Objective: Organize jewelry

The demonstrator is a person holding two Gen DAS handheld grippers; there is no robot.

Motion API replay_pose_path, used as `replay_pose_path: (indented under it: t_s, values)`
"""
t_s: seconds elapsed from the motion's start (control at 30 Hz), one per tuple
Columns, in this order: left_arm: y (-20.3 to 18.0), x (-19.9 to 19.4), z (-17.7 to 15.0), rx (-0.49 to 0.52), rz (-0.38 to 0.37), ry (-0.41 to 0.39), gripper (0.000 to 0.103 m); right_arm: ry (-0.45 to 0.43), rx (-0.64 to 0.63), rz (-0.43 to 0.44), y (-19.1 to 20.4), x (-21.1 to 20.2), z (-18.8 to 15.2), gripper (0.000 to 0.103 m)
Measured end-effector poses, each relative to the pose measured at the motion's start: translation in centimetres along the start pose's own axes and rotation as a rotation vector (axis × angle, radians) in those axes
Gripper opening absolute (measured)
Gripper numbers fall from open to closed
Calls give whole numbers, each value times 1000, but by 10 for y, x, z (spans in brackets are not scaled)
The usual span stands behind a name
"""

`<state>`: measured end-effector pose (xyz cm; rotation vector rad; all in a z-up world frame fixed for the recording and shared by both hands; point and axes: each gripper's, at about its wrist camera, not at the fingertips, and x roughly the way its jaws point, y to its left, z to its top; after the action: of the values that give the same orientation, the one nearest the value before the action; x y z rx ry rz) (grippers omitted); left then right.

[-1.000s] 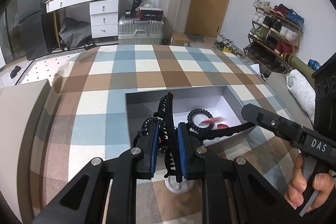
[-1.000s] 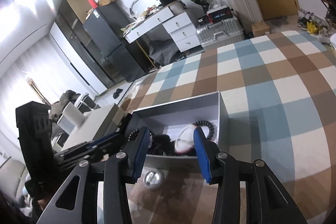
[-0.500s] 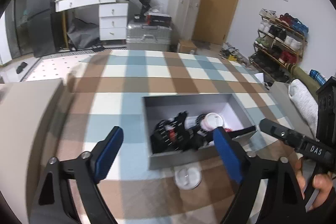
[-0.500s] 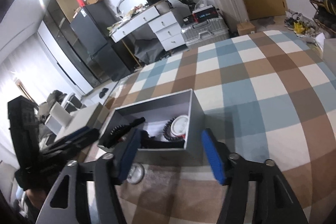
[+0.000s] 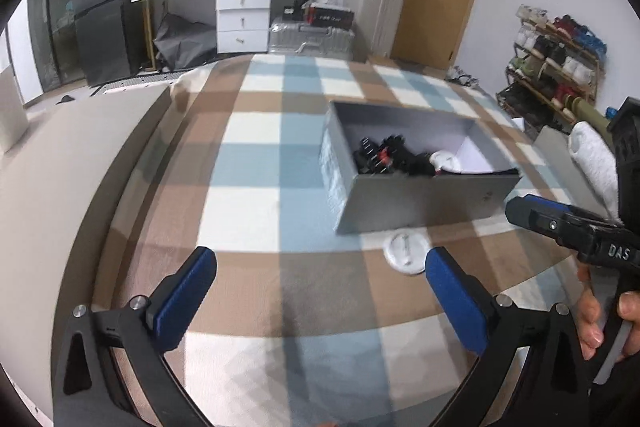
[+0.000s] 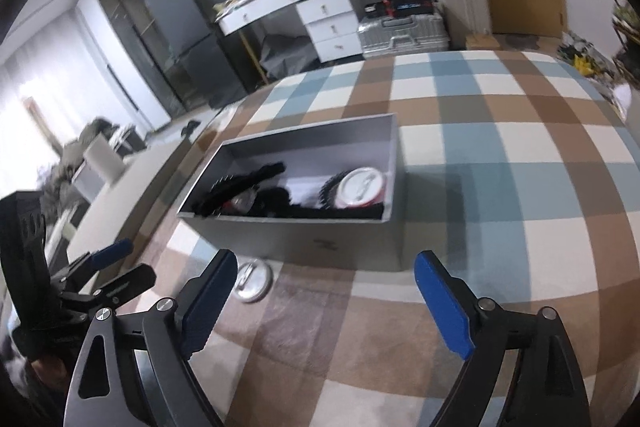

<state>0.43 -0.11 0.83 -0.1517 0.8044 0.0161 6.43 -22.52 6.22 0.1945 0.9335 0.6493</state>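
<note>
A checked blue, brown and white bedspread [image 5: 256,163] covers a bed in a cluttered bedroom. On it sits an open grey box [image 6: 304,227] holding black hair clips [image 6: 240,187] and a white-lidded round tin [image 6: 360,185]. A round lid [image 6: 252,277] lies just before it. The left hand-held gripper [image 5: 320,291] and right hand-held gripper [image 6: 324,303] hover spread wide, holding nothing.

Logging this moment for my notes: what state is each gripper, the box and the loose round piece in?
left gripper: open, holding nothing
right gripper: open, holding nothing
grey box: lidless, upright, with black hair accessories and a round white tin inside
round lid: flat on the checked cloth, outside the box
</note>
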Motion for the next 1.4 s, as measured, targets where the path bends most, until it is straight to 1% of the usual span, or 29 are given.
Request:
replay_pose_path:
  t_s: [0.1, 0.2, 0.37, 0.43, 0.53, 0.63, 0.7, 0.73, 0.83, 0.87, 0.9, 1.0, 1.03, 1.13, 1.2, 1.23, 1.3, 1.37, 1.4]
  values:
    - [10, -2, -5, -23, 10, 0, 102, 41, -42, -4, 13, 10, -5, 91]
    - [18, -9, -9, -47, 49, -19, 102, 78, -71, 10, 26, 22, -8, 91]
    - [25, -2, -14, -61, 79, 20, 102, 124, -165, -1, 54, 44, -12, 90]
    - [28, 1, -15, -76, 98, 30, 102, 137, -206, -18, 64, 52, -13, 86]
    - [31, 3, -16, -92, 83, 41, 102, 147, -265, -45, 75, 62, -16, 84]
    - [29, 4, -18, -83, 92, 53, 102, 163, -304, -70, 81, 71, -18, 80]
    - [29, 5, -20, -77, 93, 62, 102, 175, -315, -82, 83, 76, -20, 72]
    - [29, 4, -21, -76, 91, 65, 102, 182, -321, -91, 84, 79, -21, 71]
    - [29, 4, -21, -74, 83, 70, 102, 165, -364, -127, 88, 80, -24, 65]
    - [28, 3, -21, -73, 82, 70, 102, 158, -376, -123, 90, 79, -25, 56]
    - [28, 3, -21, -72, 81, 68, 102, 153, -381, -120, 91, 78, -26, 42]
    - [26, -1, -18, -65, 72, 51, 102, 158, -395, -115, 91, 76, -27, 41]
    - [26, -4, -18, -60, 66, 35, 102, 155, -397, -111, 91, 73, -27, 41]
    - [28, -16, -20, -54, 32, -26, 102, 113, -353, -55, 83, 55, -26, 41]
    - [31, -25, -22, -61, 0, -63, 102, 63, -304, -2, 73, 37, -22, 41]
    - [33, -27, -23, -64, -14, -74, 102, 45, -284, 10, 69, 31, -19, 41]
    - [37, -33, -26, -74, -35, -92, 102, -7, -235, 21, 57, 13, -13, 42]
    - [39, -32, -26, -84, -37, -95, 101, -62, -192, 20, 44, -3, -9, 42]
    - [39, -30, -25, -89, -40, -90, 97, -76, -173, 16, 39, -7, -7, 42]
